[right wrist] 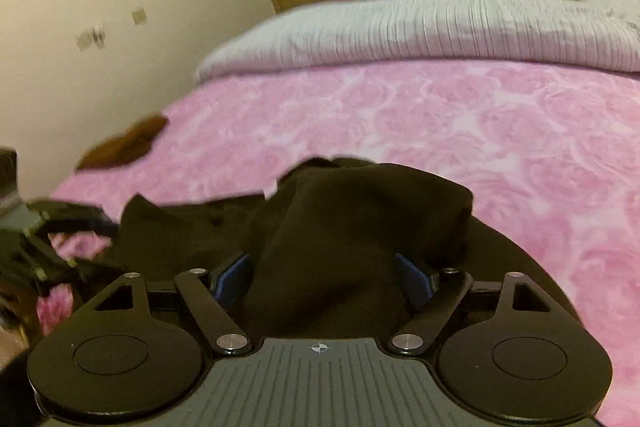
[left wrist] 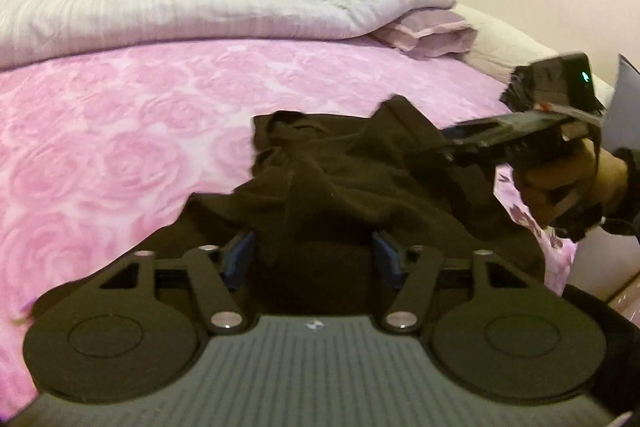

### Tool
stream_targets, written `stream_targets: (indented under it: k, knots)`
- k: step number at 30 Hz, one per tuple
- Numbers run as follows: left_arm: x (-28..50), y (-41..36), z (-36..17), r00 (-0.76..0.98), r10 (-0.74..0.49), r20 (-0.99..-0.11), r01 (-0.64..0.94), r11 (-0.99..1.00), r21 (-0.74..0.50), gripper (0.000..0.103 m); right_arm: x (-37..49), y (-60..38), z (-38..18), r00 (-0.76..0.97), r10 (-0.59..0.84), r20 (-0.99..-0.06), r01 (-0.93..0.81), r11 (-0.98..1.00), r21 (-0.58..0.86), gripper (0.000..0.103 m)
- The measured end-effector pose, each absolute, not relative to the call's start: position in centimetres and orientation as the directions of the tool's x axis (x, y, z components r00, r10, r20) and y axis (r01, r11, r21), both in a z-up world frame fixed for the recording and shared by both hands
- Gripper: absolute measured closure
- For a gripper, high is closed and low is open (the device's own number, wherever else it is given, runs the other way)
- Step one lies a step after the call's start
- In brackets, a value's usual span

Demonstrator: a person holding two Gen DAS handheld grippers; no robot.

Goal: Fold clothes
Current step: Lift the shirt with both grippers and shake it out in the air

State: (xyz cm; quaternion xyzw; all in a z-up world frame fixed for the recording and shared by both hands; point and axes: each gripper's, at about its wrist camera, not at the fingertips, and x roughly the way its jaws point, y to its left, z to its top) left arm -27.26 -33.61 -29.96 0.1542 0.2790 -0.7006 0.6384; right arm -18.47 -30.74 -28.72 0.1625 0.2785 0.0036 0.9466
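Left gripper (left wrist: 314, 255): ribbed grey housing and black linkage arms seen nearest the lens, blue pads (left wrist: 240, 259) spread apart. A dark brown garment (left wrist: 320, 179) is bunched between them; pad contact cannot be confirmed, cloth looks loose, so the gripper is read as released.

Right gripper (right wrist: 324, 279): same build, blue pads (right wrist: 230, 277) set wide. A hump of the same garment (right wrist: 360, 219) is draped between and over the fingers; no pinch is visible, jaws parted, nothing clamped.

The garment is located on the bed, on the pink cover (left wrist: 120, 147), near the front edge, crumpled into soft folds with one corner peaked up. Fabric: matte, knit-like, limp.

The cover is plush with a rose relief pattern. Behind it a pale grey ribbed duvet (left wrist: 180, 15) is piled up, with a lilac pillow (left wrist: 432, 31) tucked at its right end in the left wrist view.

In the left wrist view the right gripper is seen side-on at the right, held in a hand (left wrist: 560, 183), its tips at the garment's edge. In the right wrist view a small brown cloth piece (right wrist: 124, 145) is seen at the bed's left edge; identity unclear, blurred.

No containers are seen.
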Motion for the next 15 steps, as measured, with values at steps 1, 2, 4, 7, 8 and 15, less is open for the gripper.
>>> stream_targets:
  k: [1, 2, 4, 7, 8, 15]
  knots:
    - [-27.5, -33.7, -30.2, -0.141, -0.814, -0.563, 0.981, -0.04, -0.189, 0.068, -18.5, -31.0, -28.7, 0.851, 0.104, -0.514, 0.078, 0.944, 0.32, 0.072]
    - [-27.9, -33.7, -30.3, -0.141, -0.82, -0.554, 0.982, -0.047, -0.18, 0.074, -18.6, -31.5, -29.2, 0.852, 0.102, -0.514, 0.084, 0.941, 0.327, 0.083]
    - [-28.8, -33.6, -30.2, -0.127, -0.834, -0.537, 0.987, -0.054, -0.149, 0.08, -19.9, -31.7, -28.9, 0.862, 0.085, -0.5, 0.099, 0.939, 0.33, 0.087]
    - [-30.6, -32.9, -29.2, -0.107, -0.849, -0.517, 0.993, -0.067, -0.095, 0.088, -22.9, -30.8, -27.6, 0.868, -0.012, -0.496, 0.146, 0.961, 0.233, 0.089]
    - [-31.3, -32.5, -28.7, -0.105, -0.855, -0.509, 0.994, -0.075, -0.079, 0.096, -23.6, -30.6, -27.5, 0.867, -0.033, -0.497, 0.167, 0.959, 0.228, 0.089]
    - [-37.0, -28.3, -28.0, -0.093, -0.884, -0.459, 0.994, -0.105, 0.0, 0.099, -32.2, -23.3, -25.1, 0.823, -0.152, -0.548, 0.21, 0.977, 0.045, 0.089]
